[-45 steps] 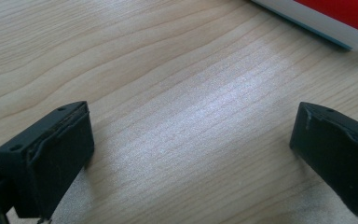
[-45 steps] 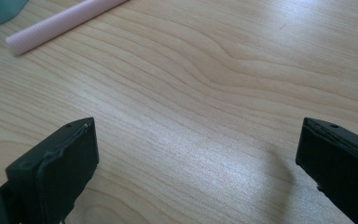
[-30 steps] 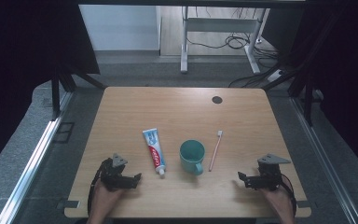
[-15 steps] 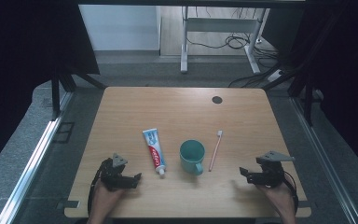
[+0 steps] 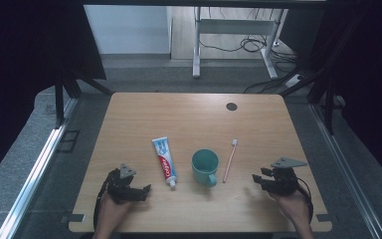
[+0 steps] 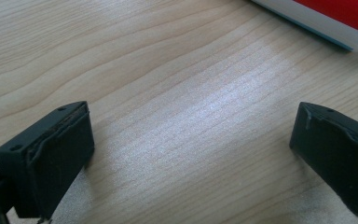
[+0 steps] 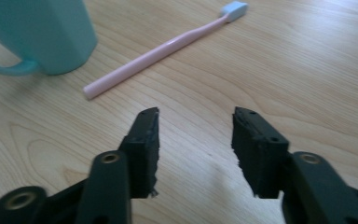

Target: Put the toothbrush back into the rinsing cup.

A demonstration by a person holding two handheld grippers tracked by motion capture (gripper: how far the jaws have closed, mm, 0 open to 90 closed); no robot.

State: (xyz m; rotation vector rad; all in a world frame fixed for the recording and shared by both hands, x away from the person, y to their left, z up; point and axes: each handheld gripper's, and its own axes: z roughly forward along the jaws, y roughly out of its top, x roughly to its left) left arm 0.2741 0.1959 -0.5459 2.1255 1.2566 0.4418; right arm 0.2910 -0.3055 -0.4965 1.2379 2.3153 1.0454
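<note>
A teal mug [image 5: 204, 167] stands near the table's front middle, its handle toward the front. Left of it lies a white, red and blue toothpaste tube [image 5: 164, 161], cap toward the front. A pink toothbrush [image 5: 229, 161] with a pale head lies right of the mug; the right gripper view has it [image 7: 163, 51] beside the mug [image 7: 42, 32]. My right gripper [image 5: 257, 179] rests at the front right, pointing left at the toothbrush; its jaws have just been closing, and nothing sits between them [image 7: 195, 140]. My left gripper [image 5: 144, 191] sits at the front left, jaws wide open [image 6: 191, 140] over bare wood.
A dark round grommet [image 5: 231, 106] is set into the wooden table [image 5: 179, 119] near its far edge. A white edge of the toothpaste tube [image 6: 326, 23] shows at the top right of the left gripper view. Beyond the table stand a metal frame and cables on the floor.
The right gripper's jaws have narrowed. It has shifted slightly and sits a little higher in the view. The left gripper and the objects have not moved.
</note>
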